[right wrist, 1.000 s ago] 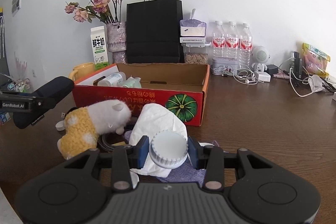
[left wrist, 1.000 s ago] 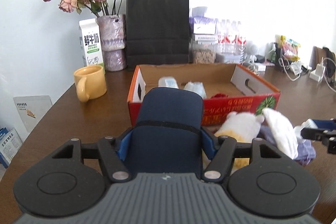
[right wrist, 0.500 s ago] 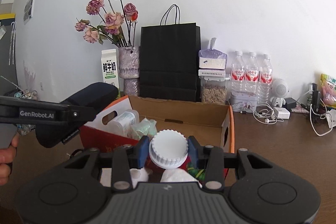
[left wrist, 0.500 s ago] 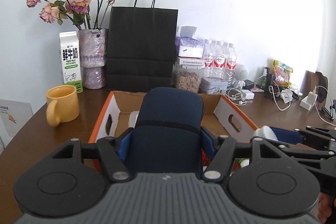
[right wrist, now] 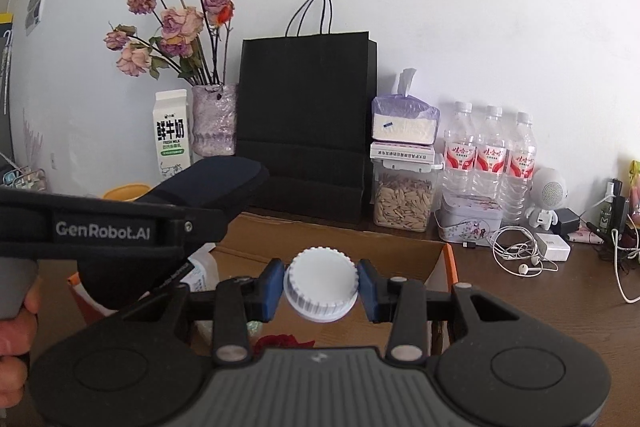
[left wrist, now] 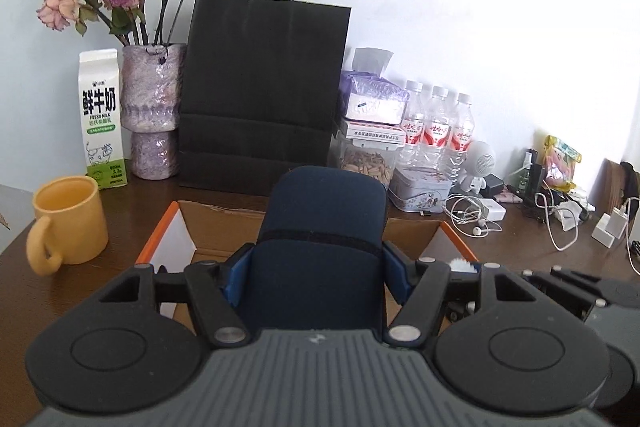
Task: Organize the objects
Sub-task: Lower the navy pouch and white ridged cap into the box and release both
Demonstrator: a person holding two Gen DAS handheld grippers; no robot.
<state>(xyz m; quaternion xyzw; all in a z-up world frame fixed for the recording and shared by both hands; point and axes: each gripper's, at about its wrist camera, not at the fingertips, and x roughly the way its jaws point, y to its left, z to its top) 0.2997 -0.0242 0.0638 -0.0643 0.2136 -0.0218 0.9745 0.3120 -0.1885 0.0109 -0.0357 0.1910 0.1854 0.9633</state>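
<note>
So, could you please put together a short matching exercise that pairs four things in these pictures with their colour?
Things:
1. mug
2. paper bag
3. case held by the left gripper
4. ribbed cap held by the right gripper

Colours:
a. black
b. white
c. yellow
d. dark blue

Pairs: 1-c, 2-a, 3-d, 4-b
</note>
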